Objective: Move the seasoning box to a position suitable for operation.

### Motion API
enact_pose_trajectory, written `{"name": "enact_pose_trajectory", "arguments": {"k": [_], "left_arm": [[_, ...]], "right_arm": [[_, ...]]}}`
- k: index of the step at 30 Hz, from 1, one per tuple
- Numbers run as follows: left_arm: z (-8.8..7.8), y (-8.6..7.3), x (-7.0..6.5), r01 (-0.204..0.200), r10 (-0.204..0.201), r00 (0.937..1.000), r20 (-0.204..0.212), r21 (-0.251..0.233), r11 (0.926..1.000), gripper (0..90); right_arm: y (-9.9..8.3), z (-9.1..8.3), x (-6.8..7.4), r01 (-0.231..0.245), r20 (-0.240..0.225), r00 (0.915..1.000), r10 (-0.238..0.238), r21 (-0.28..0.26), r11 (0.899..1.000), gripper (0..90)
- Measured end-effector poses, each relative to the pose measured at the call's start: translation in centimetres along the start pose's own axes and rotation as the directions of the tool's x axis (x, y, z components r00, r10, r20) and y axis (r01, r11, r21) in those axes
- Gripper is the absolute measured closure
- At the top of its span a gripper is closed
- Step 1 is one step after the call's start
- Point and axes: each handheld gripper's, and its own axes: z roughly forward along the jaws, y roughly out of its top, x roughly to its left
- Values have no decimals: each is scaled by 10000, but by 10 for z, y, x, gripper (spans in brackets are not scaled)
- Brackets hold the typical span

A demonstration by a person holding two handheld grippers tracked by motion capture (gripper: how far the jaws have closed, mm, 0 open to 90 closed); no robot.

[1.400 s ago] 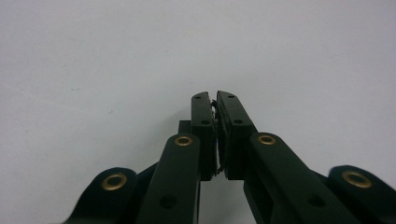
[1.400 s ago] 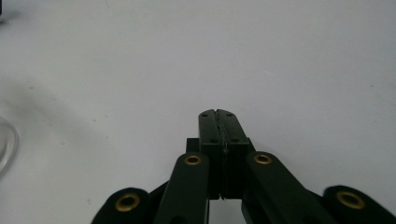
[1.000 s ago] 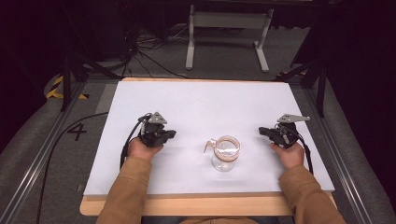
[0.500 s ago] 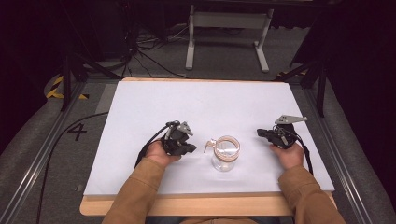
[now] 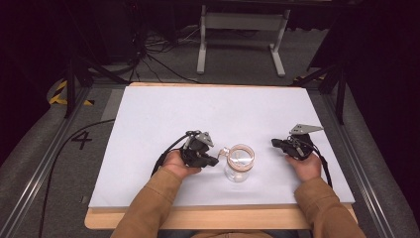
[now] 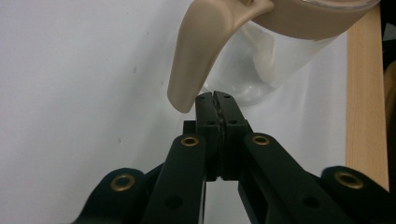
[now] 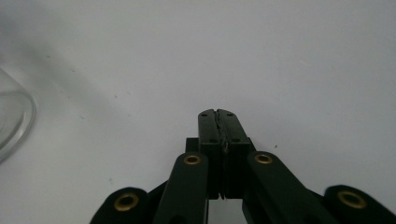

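Observation:
A clear glass pitcher (image 5: 238,163) with a beige rim and handle stands on the white table top (image 5: 213,114), near the front middle. My left gripper (image 5: 215,160) is shut with nothing in it, its tips just left of the pitcher's handle (image 5: 225,151). In the left gripper view the shut gripper (image 6: 213,94) points at the base of the pitcher (image 6: 261,70), right beside the lower end of the beige handle (image 6: 196,56). My right gripper (image 5: 274,143) is shut and empty, to the right of the pitcher and apart from it. In the right gripper view the shut gripper (image 7: 217,112) hovers over bare white surface, with the glass pitcher (image 7: 11,119) at the left edge.
The table's wooden front edge (image 5: 218,218) lies near the person's sleeves. Beyond the far edge stand a grey metal stand (image 5: 241,29) and loose cables (image 5: 148,49) on the floor. A black cable (image 5: 64,148) runs along the floor on the left.
My left gripper has moved right across the table, from well left of the pitcher to right beside its handle. The right gripper has stayed in place.

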Motion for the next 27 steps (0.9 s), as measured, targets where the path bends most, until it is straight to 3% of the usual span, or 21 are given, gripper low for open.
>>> {"name": "enact_pose_trajectory", "arguments": {"k": [13, 21, 27], "left_arm": [[2, 5, 8, 98, -110, 9989, -448, -274, 9996, 897], [7, 14, 17, 14, -42, 9973, -728, -381, 9993, 898], [15, 22, 23, 272, -331, 9949, -949, -631, 9976, 898]], "right_arm": [[-2, -5, 10, 29, -326, 9995, -35, -189, 9998, 893], [-4, -25, 31, 97, -487, 9987, -124, -559, 9984, 894], [-3, -38, 50, 362, -559, 9976, -406, -769, 9964, 894]]}}
